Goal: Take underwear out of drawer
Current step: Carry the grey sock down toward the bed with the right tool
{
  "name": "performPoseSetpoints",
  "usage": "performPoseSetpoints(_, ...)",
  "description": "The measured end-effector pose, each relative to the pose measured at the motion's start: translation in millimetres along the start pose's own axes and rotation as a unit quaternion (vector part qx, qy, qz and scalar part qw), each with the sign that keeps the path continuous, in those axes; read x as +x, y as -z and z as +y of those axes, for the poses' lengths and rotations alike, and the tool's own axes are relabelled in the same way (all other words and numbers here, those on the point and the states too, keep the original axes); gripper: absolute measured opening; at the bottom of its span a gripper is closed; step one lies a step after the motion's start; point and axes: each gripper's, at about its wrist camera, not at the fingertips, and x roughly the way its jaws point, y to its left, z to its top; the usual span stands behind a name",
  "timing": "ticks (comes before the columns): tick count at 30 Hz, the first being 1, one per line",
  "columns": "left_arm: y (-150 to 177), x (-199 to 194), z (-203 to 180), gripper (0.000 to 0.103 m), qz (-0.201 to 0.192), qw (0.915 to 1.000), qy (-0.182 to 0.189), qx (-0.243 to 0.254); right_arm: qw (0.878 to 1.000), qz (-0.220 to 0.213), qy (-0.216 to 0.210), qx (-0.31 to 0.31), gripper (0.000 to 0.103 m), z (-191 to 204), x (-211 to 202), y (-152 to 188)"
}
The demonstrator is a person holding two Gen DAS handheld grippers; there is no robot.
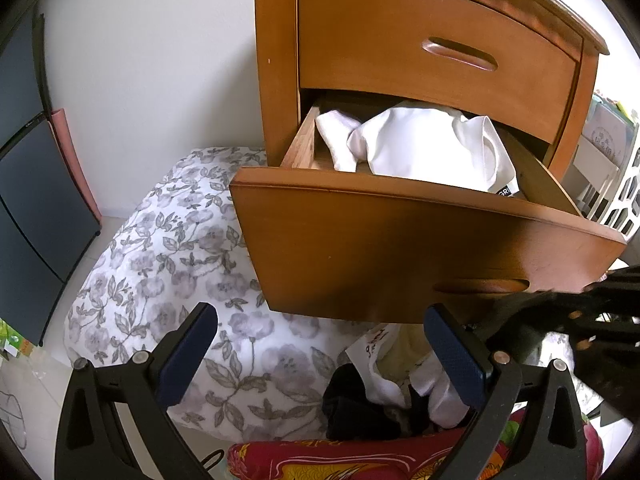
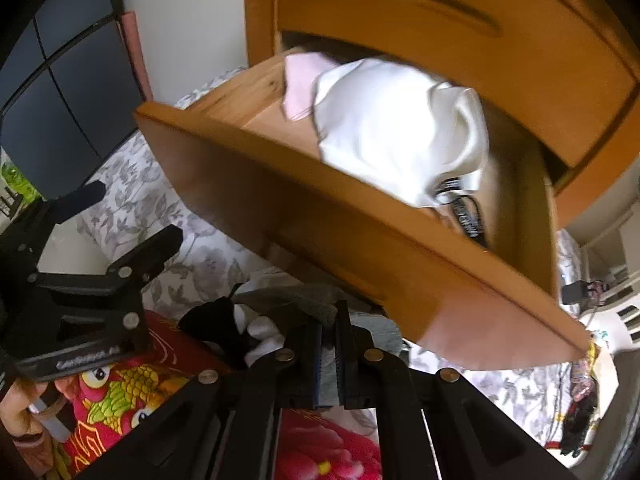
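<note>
A wooden dresser (image 1: 280, 60) fills the upper centre of the left wrist view, its lower drawer (image 1: 400, 240) pulled out and its upper drawer (image 1: 440, 40) closed. Inside the open drawer lies white underwear (image 1: 432, 148), bunched toward the right half, with a smaller pale piece (image 1: 336, 136) at its left; the drawer's front left corner shows bare wood. Below the drawer front, at lower centre, a heap of clothes (image 1: 384, 396), black and white, sits on a red patterned cloth (image 1: 320, 460). A floral quilt (image 1: 168, 272) spreads across the left middle, a dark cabinet (image 1: 36, 200) stands at the far left, and a white basket (image 1: 616, 200) sits at the right edge.

The left gripper (image 1: 320, 360) is spread wide and holds nothing, its blue pads (image 1: 188, 356) low in the frame under the drawer front. The right gripper (image 2: 330, 356) is pressed together on a grey garment (image 2: 320, 308) at lower centre of its own view, just under the drawer's front edge; this view is blurred. The drawer front overhangs both claws, and the open top of the drawer is free above the white underwear
</note>
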Motion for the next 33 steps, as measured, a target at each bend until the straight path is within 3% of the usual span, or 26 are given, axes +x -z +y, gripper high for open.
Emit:
performPoseSetpoints(7, 1, 2, -1, 0.103, 0.007, 1.0000, -0.004, 0.005, 0.999, 0.023, -0.029, 0.035, 0.006, -3, 33, -4)
performPoseSetpoints(14, 0, 4, -2, 0.103, 0.011, 0.9999, -0.005, 0.008, 0.997, 0.038, -0.032, 0.059, 0.008, -6, 54, 4)
performPoseSetpoints(27, 1, 5, -3, 0.103, 0.012, 0.9998, -0.009, 0.010, 0.996, 0.033, -0.029, 0.073, 0.008, -7, 51, 11)
performPoseSetpoints(33, 1, 4, -1, 0.103, 0.012, 0.9999, -0.007, 0.006, 0.996, 0.020, -0.012, 0.090, 0.032, -12, 38, 13)
